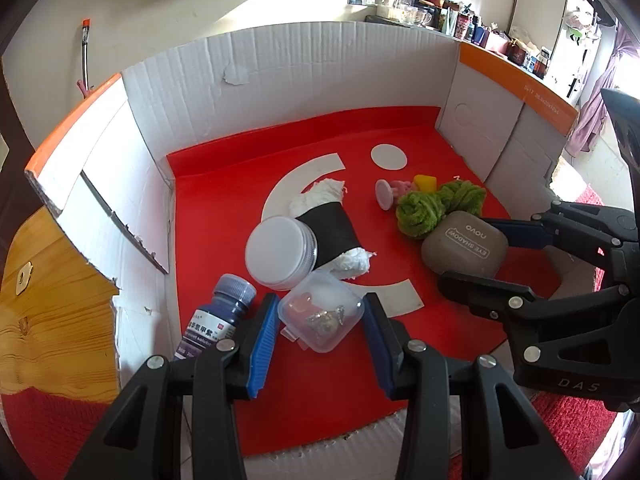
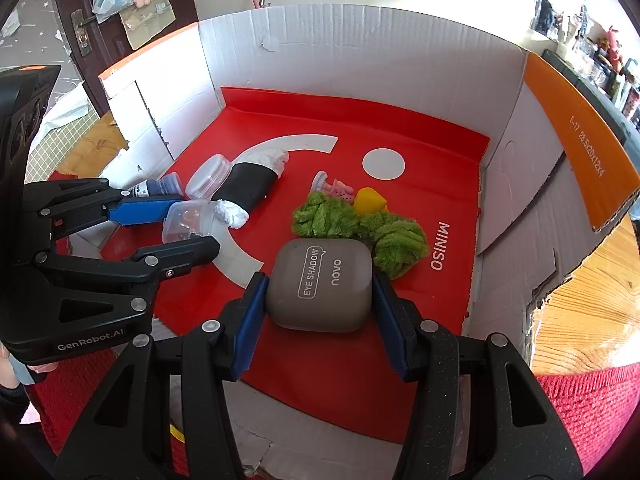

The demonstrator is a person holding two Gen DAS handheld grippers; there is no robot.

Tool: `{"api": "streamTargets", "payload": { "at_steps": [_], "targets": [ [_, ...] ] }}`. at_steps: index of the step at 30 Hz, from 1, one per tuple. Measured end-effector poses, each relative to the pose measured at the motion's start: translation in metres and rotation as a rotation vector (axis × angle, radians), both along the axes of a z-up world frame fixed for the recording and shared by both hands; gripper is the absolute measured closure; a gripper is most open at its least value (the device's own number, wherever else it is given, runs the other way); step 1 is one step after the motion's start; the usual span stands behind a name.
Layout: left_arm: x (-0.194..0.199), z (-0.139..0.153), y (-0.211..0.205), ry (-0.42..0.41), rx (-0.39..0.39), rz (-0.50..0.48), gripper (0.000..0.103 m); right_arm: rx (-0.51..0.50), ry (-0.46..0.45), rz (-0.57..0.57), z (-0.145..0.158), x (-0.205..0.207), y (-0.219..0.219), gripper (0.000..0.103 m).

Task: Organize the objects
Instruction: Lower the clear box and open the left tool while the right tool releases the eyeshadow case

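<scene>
A white cardboard box with a red liner holds the objects. My left gripper has its blue pads on both sides of a small clear plastic case with small trinkets inside, down on the liner. My right gripper is shut on a grey eye-shadow case, also seen in the left wrist view. Next to the clear case lie a dark blue bottle, a white-lidded jar and a black-and-white roll.
Green yarn bundles, a yellow piece and a pink toy lie at the liner's right. A red cloth and wooden surface surround the box. A cluttered shelf stands behind.
</scene>
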State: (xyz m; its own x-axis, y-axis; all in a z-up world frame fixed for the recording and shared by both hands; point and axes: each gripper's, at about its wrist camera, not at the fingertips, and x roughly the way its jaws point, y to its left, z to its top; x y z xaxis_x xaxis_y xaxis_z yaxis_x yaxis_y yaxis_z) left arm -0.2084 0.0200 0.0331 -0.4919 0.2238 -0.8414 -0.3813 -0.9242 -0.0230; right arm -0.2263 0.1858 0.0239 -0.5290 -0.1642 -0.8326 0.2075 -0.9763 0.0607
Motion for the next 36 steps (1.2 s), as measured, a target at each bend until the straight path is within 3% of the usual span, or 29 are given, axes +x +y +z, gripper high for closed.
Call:
{"api": "streamTargets", "payload": {
  "at_steps": [27,30,36],
  "targets": [
    [0.008,0.004,0.003,0.014,-0.006,-0.006,0.049,-0.018,0.027,0.002,0.013,0.013,-0.001,0.051],
    [0.012,0.008,0.004,0.029,-0.007,-0.004,0.043,-0.02,0.033,0.004,0.015,0.014,-0.003,0.048],
    [0.018,0.012,0.001,0.039,-0.008,0.003,0.043,-0.026,0.045,0.0,0.018,0.018,-0.003,0.045]
  ]
}}
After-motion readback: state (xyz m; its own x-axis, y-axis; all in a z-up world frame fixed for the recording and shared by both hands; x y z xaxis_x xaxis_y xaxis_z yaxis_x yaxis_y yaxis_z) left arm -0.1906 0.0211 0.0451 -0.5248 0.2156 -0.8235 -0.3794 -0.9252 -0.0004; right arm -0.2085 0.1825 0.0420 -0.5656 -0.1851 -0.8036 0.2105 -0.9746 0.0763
